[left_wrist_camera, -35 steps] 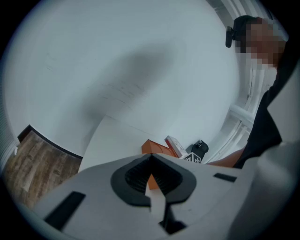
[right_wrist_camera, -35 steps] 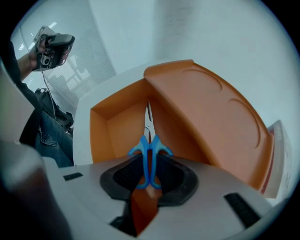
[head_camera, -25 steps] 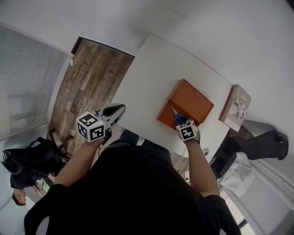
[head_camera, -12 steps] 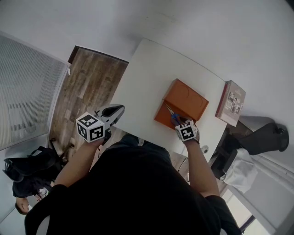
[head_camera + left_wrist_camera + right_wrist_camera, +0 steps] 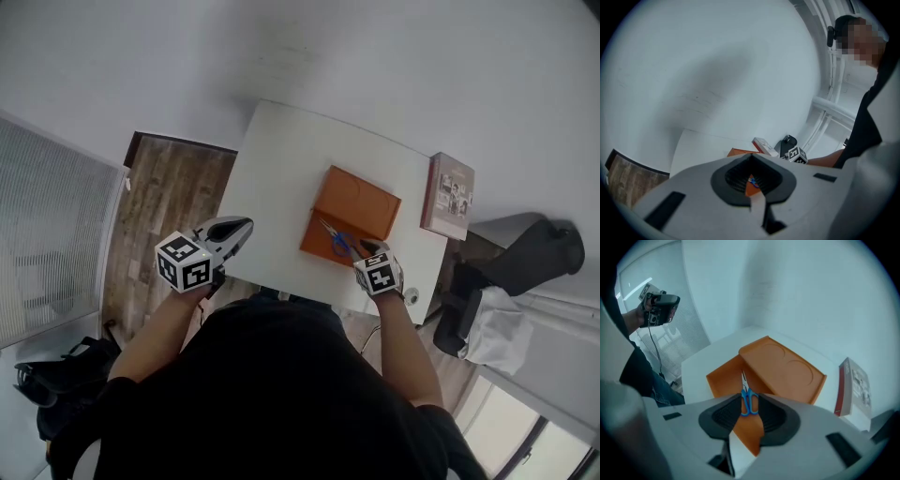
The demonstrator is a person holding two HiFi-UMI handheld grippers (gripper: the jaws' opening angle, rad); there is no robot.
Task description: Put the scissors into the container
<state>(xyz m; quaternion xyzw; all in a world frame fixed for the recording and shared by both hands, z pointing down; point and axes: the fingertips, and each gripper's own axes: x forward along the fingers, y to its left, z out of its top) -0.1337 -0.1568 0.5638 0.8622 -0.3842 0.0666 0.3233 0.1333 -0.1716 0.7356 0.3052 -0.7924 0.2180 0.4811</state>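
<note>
An orange container (image 5: 367,201) (image 5: 783,364) stands on the white table (image 5: 281,173), its open part facing me. Blue-handled scissors (image 5: 336,241) (image 5: 749,402) hang over that open part, blades pointing away from me. My right gripper (image 5: 364,250) (image 5: 750,405) is shut on the handles at the container's near edge. My left gripper (image 5: 234,228) (image 5: 751,180) is held off the table's left edge, well apart from the container (image 5: 739,152), shut with nothing in it.
A book (image 5: 448,196) (image 5: 853,391) lies on the table right of the container. A black bag (image 5: 530,258) sits past the right edge. Wooden floor (image 5: 159,202) lies to the left of the table.
The scissors and my right gripper now sit farther over the container's open front part. The head view has swung, so the whole table shows. My left gripper has kept its place.
</note>
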